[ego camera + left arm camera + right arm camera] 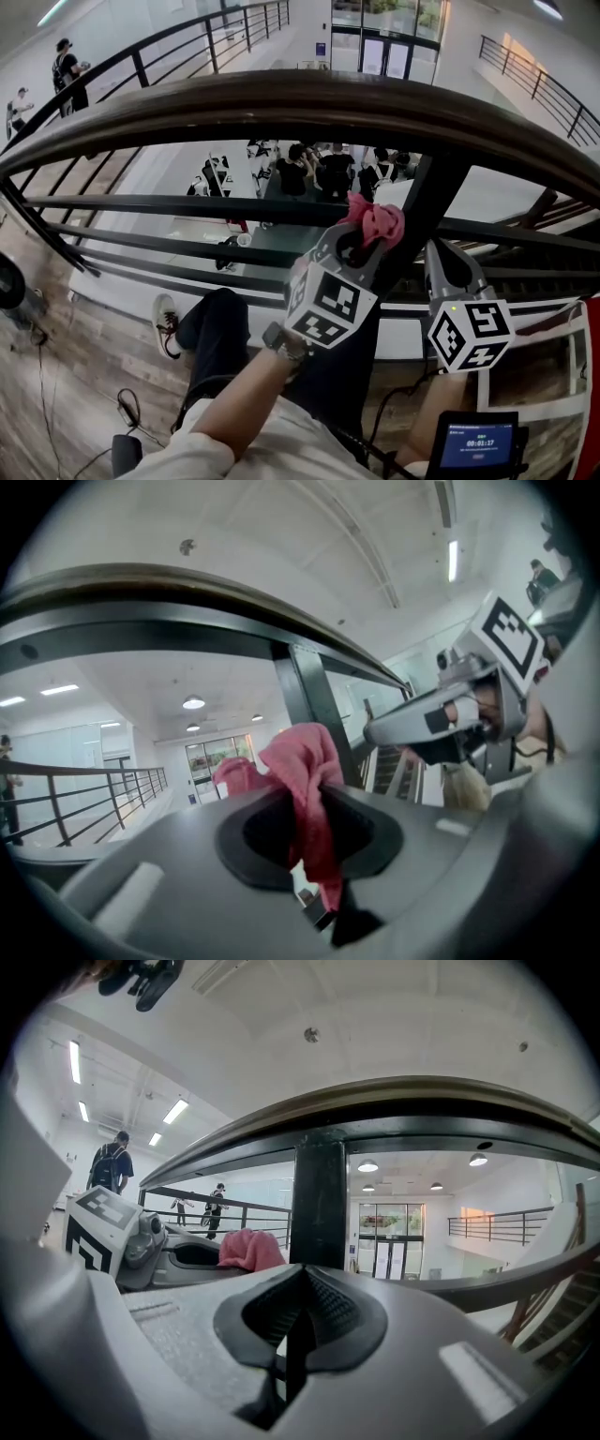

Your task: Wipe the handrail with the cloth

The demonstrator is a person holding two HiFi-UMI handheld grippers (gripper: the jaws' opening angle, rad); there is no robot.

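Head view: pink cloth (pixel 375 222) bunched in the left gripper (pixel 364 242), beside the dark post (pixel 424 202), under the handrail (pixel 281 103). Right gripper (pixel 442 262) fingertips hard to make out.

Left gripper view: fingers (pixel 375 841) pinched on the cloth, its lower end lost in shadow.

Right gripper view: fingers pressed together, nothing between; cloth partly hidden behind the left gripper.

Wood-plank floor (pixel 56 375) — black cable (pixel 123 410) lying on it
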